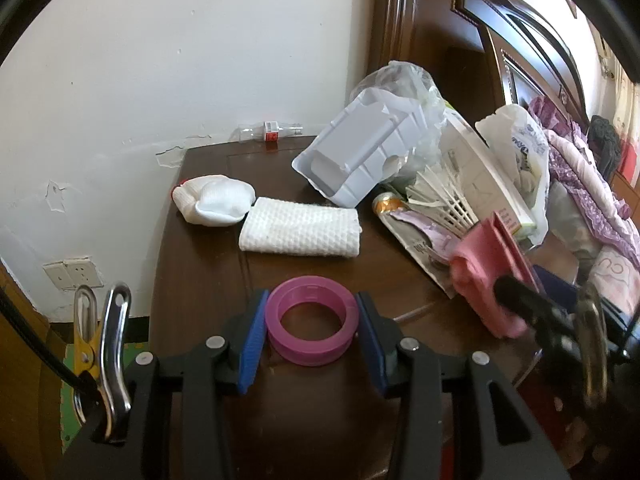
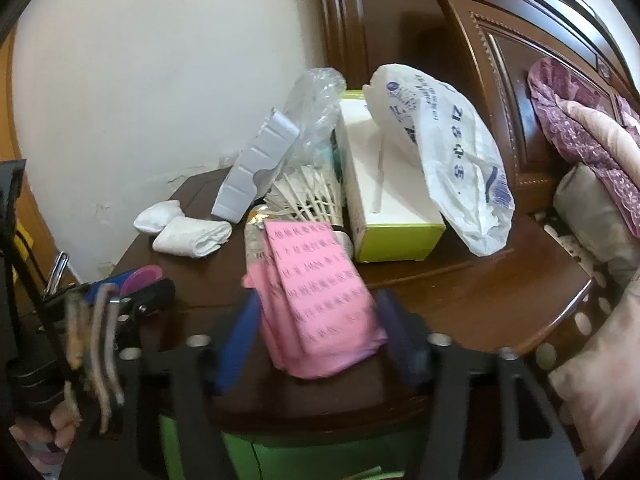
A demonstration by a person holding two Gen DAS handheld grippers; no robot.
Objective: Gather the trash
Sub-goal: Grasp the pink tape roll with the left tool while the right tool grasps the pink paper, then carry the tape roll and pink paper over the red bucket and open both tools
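My left gripper is shut on a pink tape ring, its blue pads pressed on both sides, just above the dark wooden nightstand. The ring also shows at the left of the right wrist view. My right gripper is shut on a folded pink leaflet with printed text; it also shows in the left wrist view. Behind it lie a crumpled foil wrapper, a shuttlecock, a white plastic tray and clear plastic bag.
A white sock and folded white cloth lie at the back left. A white and green box and a printed white plastic bag stand at the right. A small bottle lies against the wall. Bedding borders the right.
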